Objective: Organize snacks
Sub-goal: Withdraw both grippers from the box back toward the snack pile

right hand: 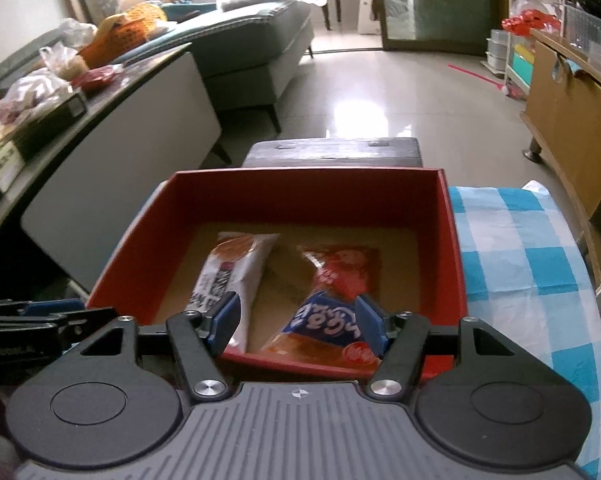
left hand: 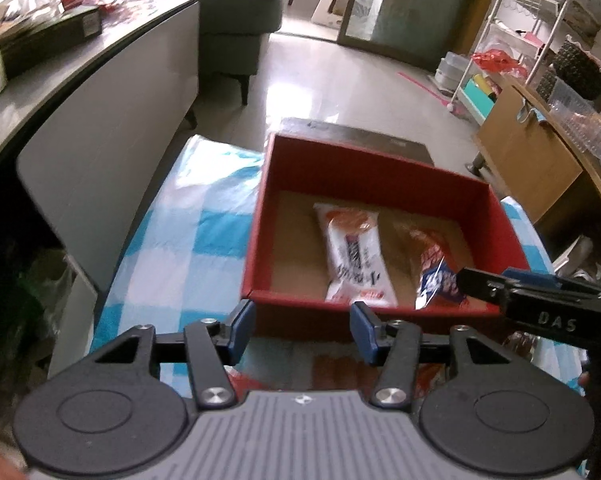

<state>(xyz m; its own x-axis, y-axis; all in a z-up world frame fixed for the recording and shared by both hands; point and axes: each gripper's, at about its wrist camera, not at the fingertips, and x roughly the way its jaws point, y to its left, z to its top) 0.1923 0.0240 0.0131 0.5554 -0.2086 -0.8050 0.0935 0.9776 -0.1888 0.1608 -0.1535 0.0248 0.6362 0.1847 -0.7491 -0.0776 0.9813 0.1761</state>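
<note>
Red box: set on the checked cloth, toward its far edge.
White snack packet: laid inside, left.
Red-blue snack packet: laid beside it, right.
Left gripper: jaws spread, nothing held, at the near wall.
Right gripper: jaws spread wide, nothing clamped, over the near wall.

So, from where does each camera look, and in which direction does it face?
Left wrist: sits on the left gripper, facing forward and down at the red box from its near-left side; own open fingers show, and the right gripper enters from the right.
Right wrist: sits on the right gripper, over the box's near edge; own open fingers show, the left gripper at far left.
Shared: box, white packet, red-blue packet, checked cloth.
</note>
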